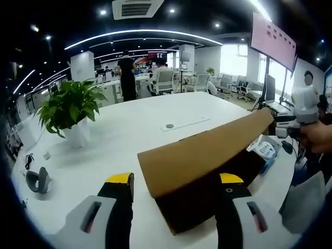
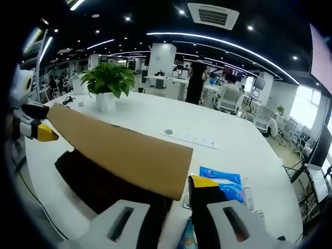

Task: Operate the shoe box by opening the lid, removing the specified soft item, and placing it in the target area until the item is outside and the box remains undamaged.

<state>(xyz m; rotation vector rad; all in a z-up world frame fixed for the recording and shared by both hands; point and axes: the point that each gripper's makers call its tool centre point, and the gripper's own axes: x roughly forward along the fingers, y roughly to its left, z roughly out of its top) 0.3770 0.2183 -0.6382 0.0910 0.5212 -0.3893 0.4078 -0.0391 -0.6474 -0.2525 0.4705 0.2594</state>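
Note:
The shoe box is dark-sided and lies on the white table. Its brown cardboard lid is raised over it at a slant. My left gripper is open, its yellow-tipped jaws standing either side of the lid's near corner. At the lid's far end is my right gripper, held by a hand. In the right gripper view, the lid covers the box, and my right gripper is shut on its near corner. My left gripper is at the far end. The box's inside is dark; I see nothing in it.
A potted plant stands on the table beyond the box. Blue packets lie beside the box near the table edge. A small device lies at the left. People and office chairs are in the background.

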